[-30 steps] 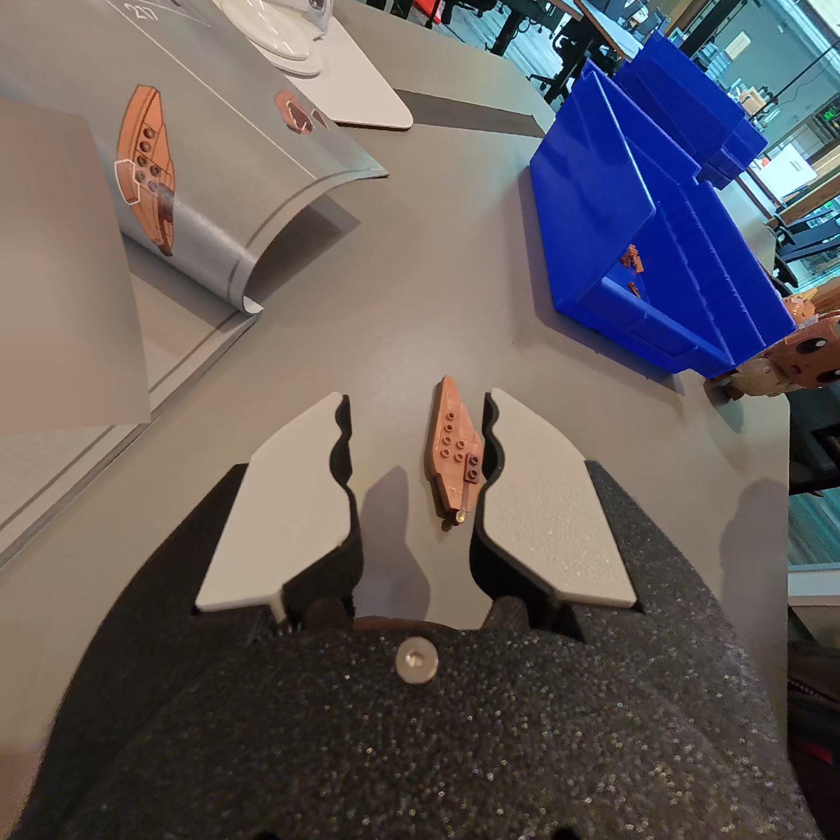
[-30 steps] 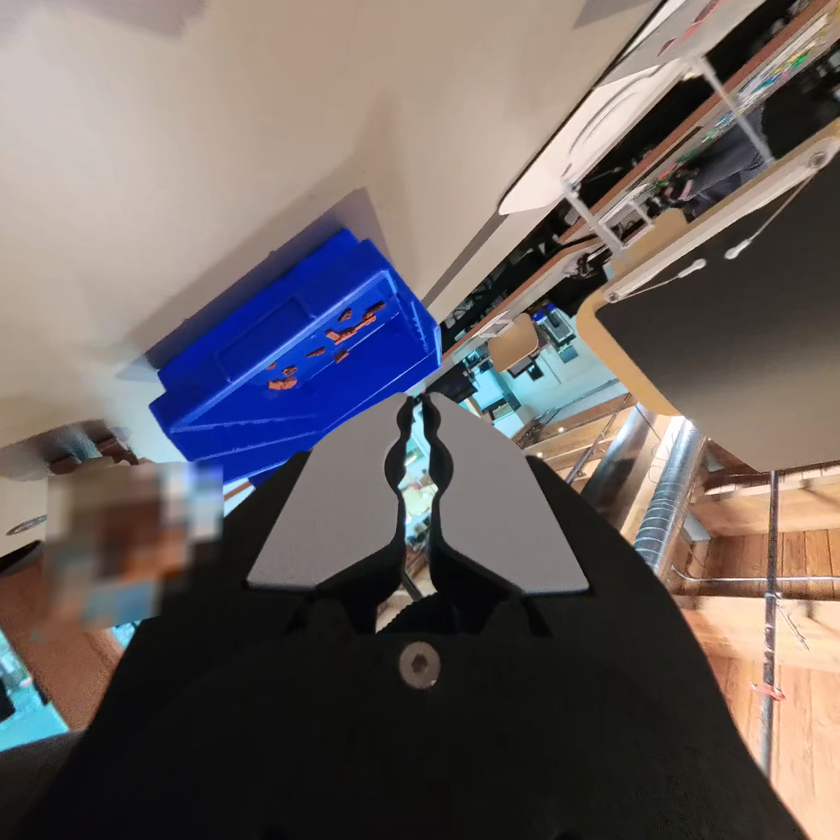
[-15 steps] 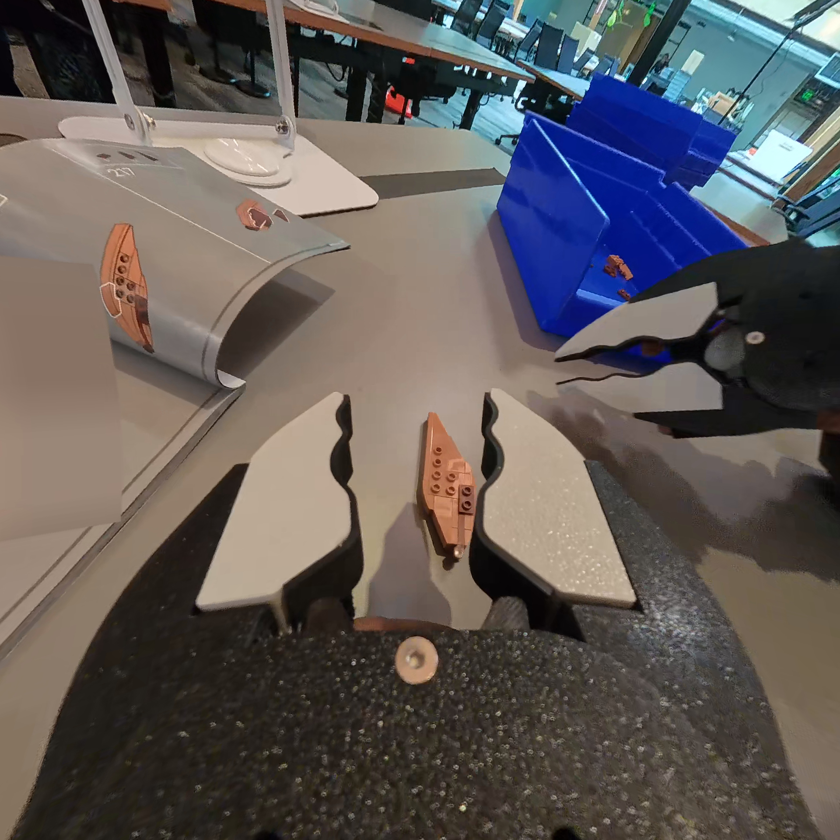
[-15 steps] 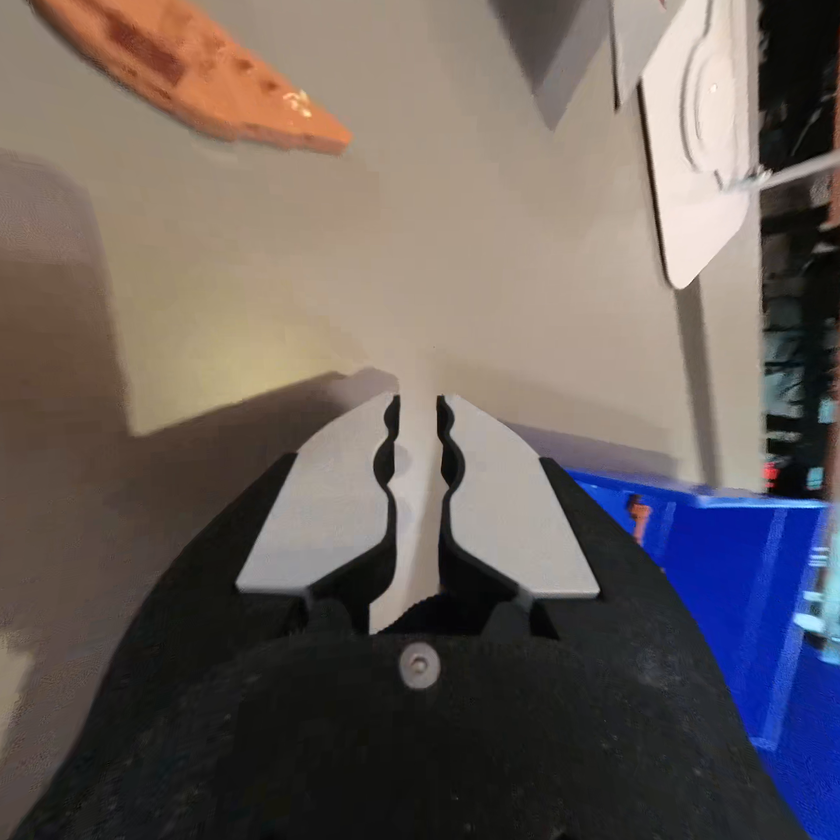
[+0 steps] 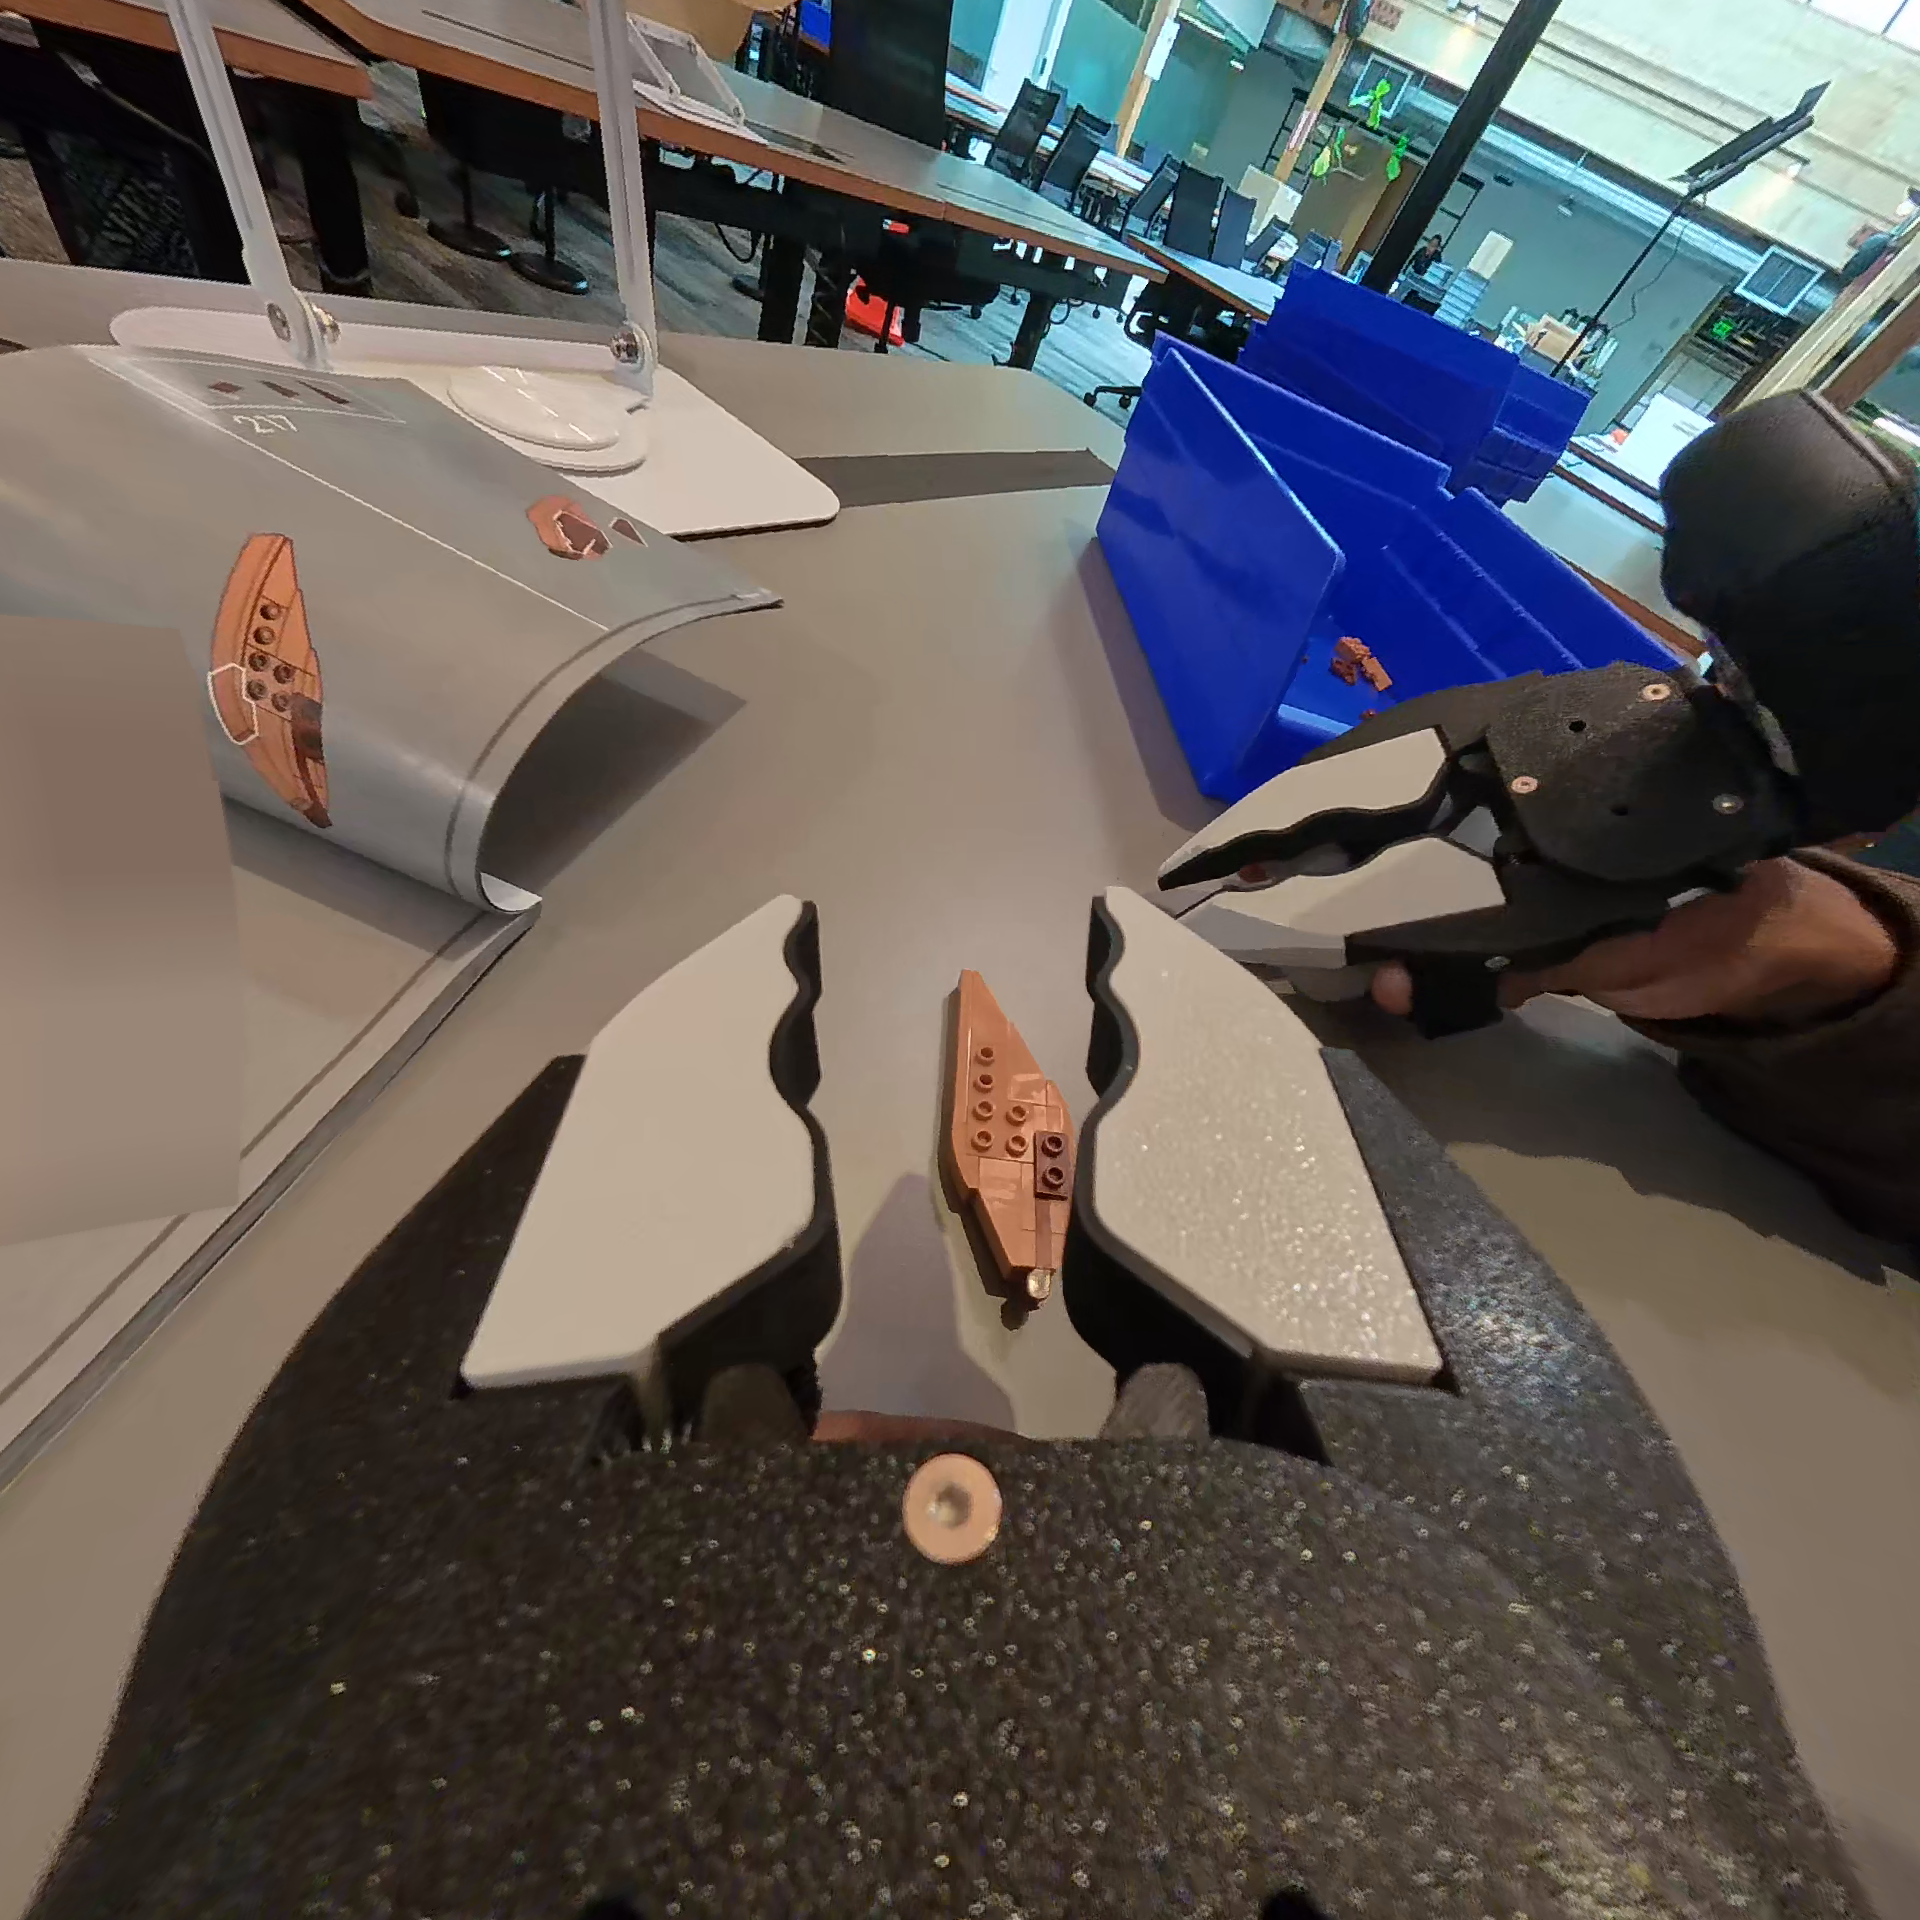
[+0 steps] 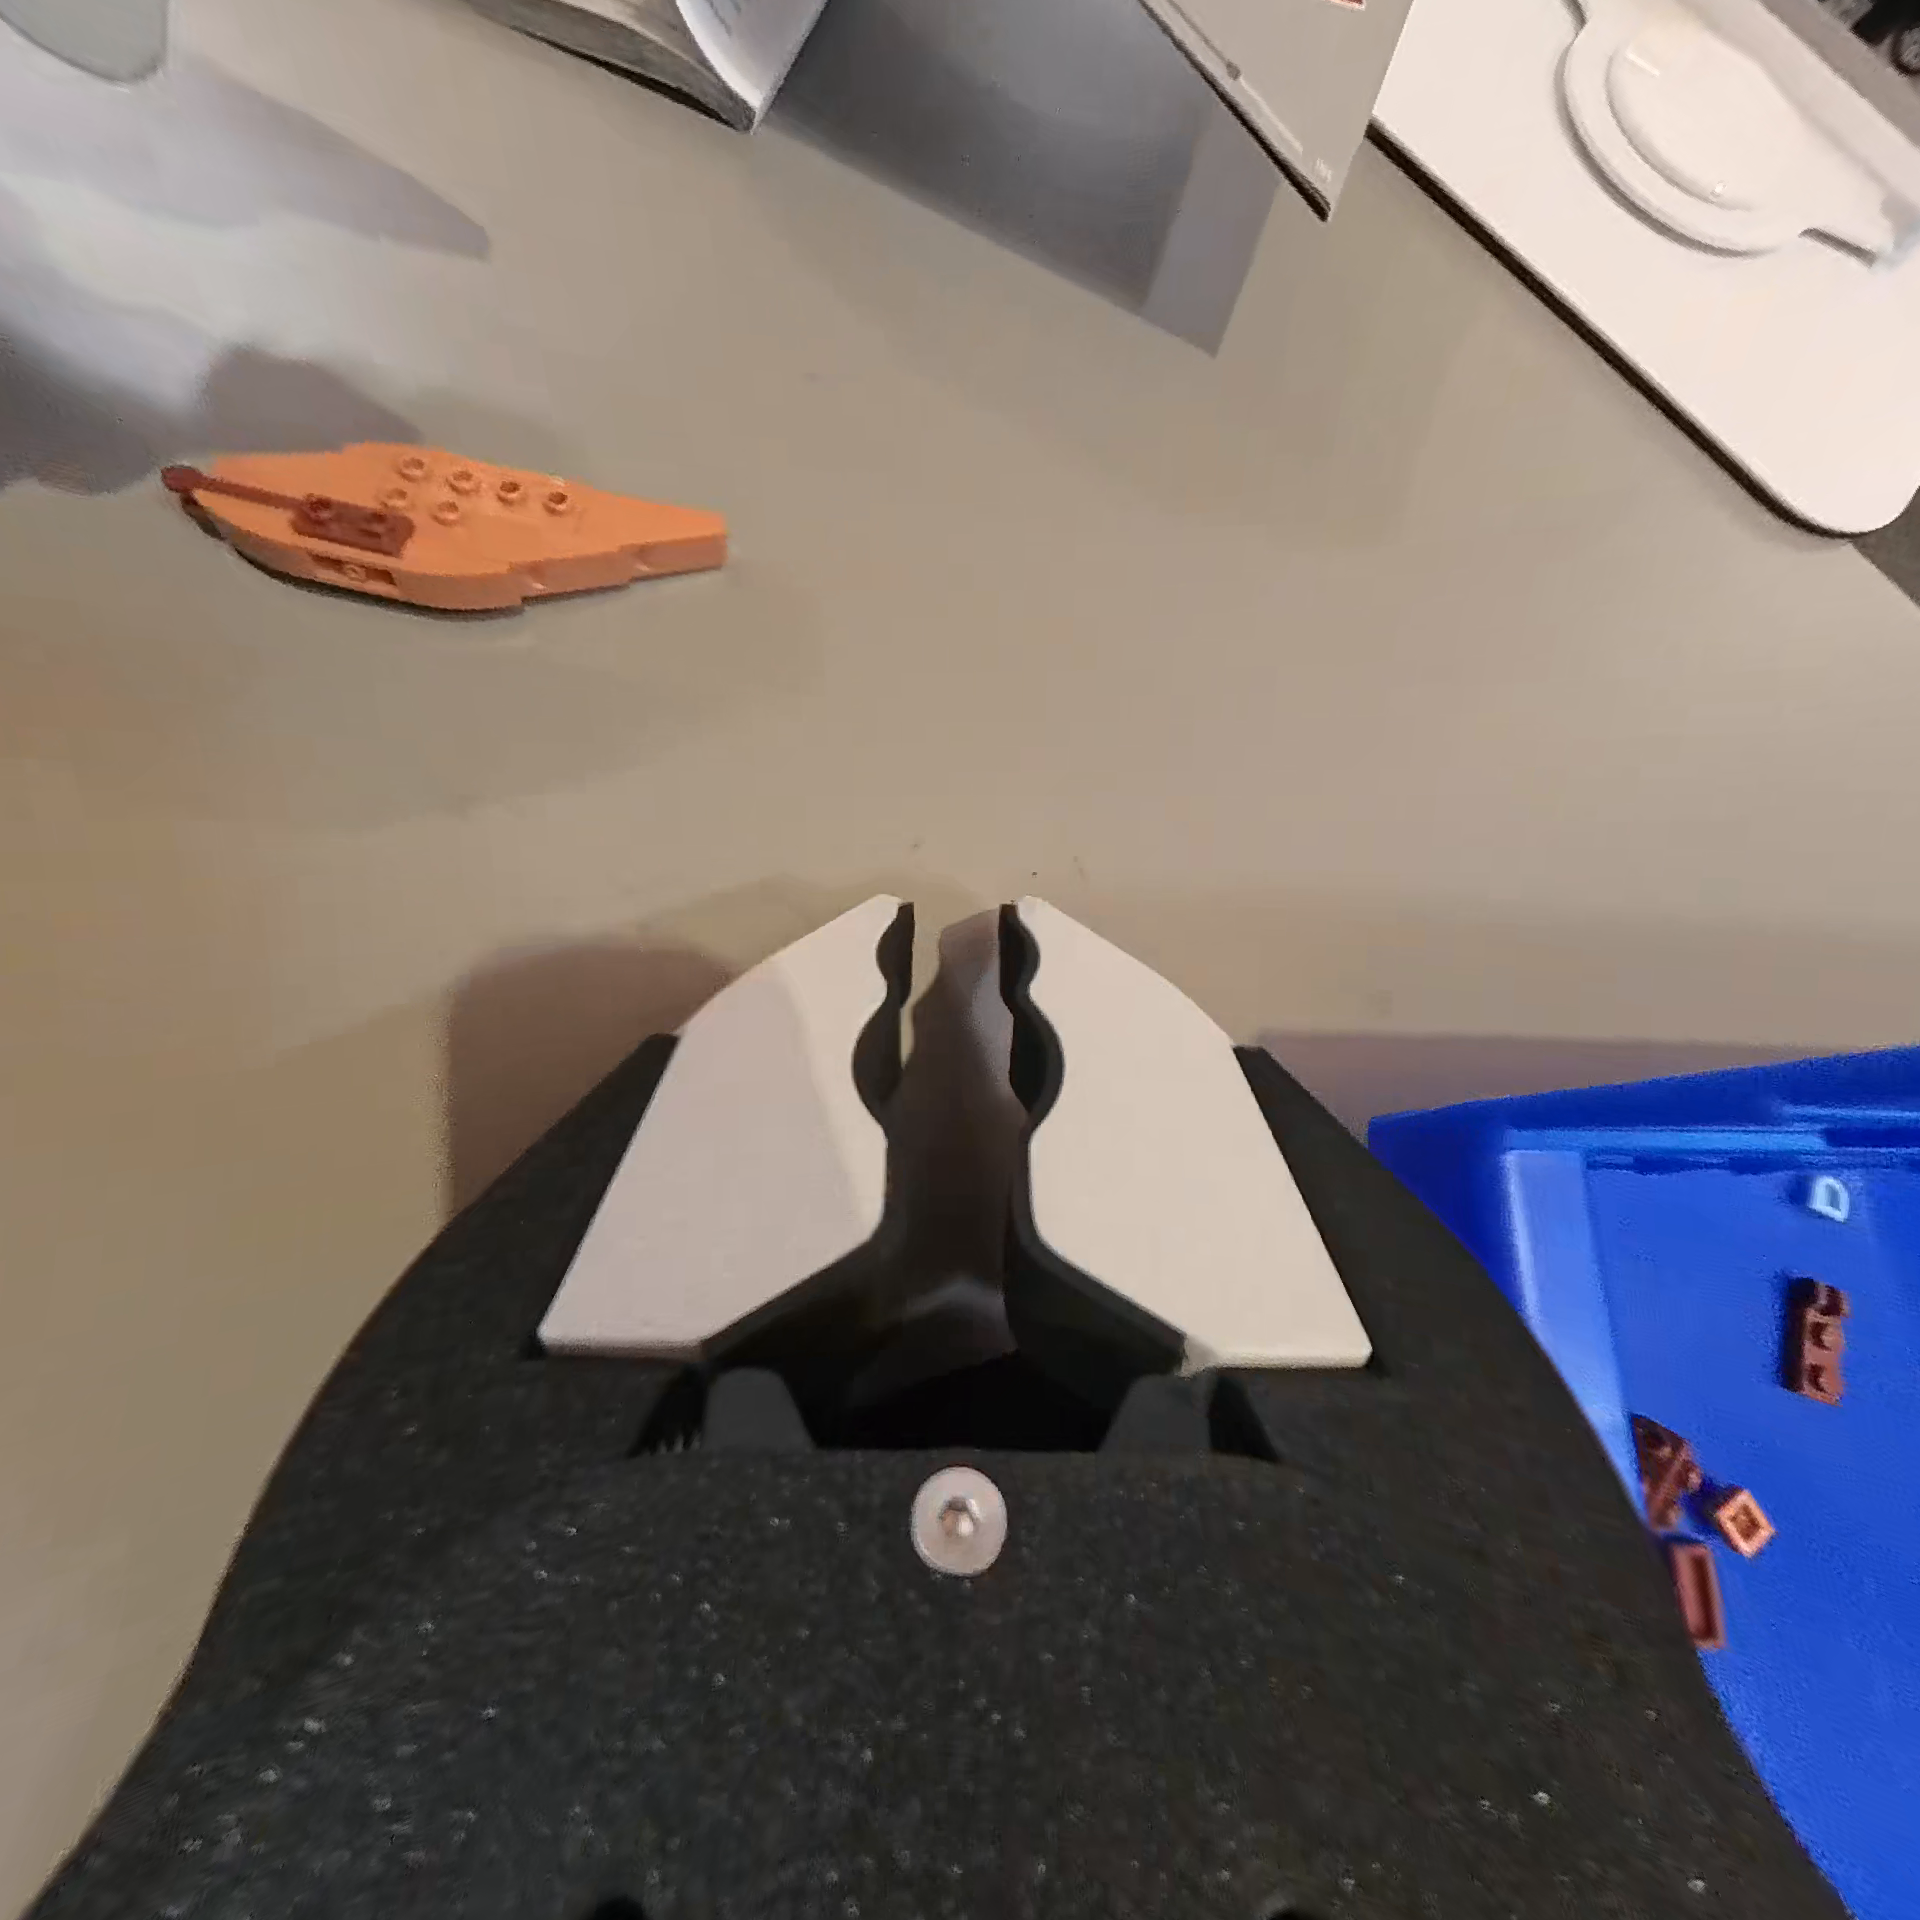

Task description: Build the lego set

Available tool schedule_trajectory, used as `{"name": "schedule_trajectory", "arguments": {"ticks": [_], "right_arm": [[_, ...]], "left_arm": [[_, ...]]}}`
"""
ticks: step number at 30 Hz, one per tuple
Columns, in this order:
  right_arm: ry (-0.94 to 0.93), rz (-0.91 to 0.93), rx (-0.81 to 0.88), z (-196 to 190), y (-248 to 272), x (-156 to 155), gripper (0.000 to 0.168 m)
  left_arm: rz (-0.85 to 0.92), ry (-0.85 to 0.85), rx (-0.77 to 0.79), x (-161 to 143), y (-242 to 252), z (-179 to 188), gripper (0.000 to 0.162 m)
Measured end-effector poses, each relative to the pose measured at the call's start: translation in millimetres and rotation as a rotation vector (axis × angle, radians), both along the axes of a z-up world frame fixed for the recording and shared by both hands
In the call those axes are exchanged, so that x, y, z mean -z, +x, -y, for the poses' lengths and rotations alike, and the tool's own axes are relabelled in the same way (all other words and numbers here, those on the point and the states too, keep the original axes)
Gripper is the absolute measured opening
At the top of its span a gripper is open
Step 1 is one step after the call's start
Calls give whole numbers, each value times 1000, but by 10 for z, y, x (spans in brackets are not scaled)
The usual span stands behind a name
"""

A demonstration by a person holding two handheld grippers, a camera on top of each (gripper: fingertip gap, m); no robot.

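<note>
A brown boat-shaped lego assembly (image 5: 1003, 1132) lies flat on the grey table between the fingers of my left gripper (image 5: 951, 914), which is open and does not touch it. It also shows in the right wrist view (image 6: 457, 530), far left. My right gripper (image 6: 956, 914) hovers low over the table with its jaws nearly together. In the left wrist view it (image 5: 1174, 888) sits just right of my left fingers, with a small reddish-brown piece (image 5: 1252, 871) between its jaws. That piece is hidden in the right wrist view.
An open instruction booklet (image 5: 416, 623) lies at the left with a curled page. A blue bin (image 5: 1216, 623) with loose brown pieces (image 6: 1816, 1351) stands at the right. A white lamp base (image 5: 707, 468) sits behind. A person's hand (image 5: 1714, 956) holds the right gripper. Some 15 cm of space lies between my two pairs of fingers.
My right gripper has swung from over the blue bin down to the table beside my left gripper. My left gripper stays open around the assembly.
</note>
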State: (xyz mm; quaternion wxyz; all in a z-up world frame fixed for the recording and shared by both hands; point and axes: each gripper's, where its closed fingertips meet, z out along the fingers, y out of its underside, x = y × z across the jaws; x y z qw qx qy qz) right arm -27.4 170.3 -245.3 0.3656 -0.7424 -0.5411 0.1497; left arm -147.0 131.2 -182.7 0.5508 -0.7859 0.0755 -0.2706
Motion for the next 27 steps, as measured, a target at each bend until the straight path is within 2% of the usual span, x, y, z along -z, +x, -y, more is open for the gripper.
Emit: {"name": "schedule_trajectory", "arguments": {"ticks": [27], "right_arm": [[87, -8, -25, 34, -21, -43, 11]], "left_arm": [[12, -12, 10, 14, -2, 4, 47]]}}
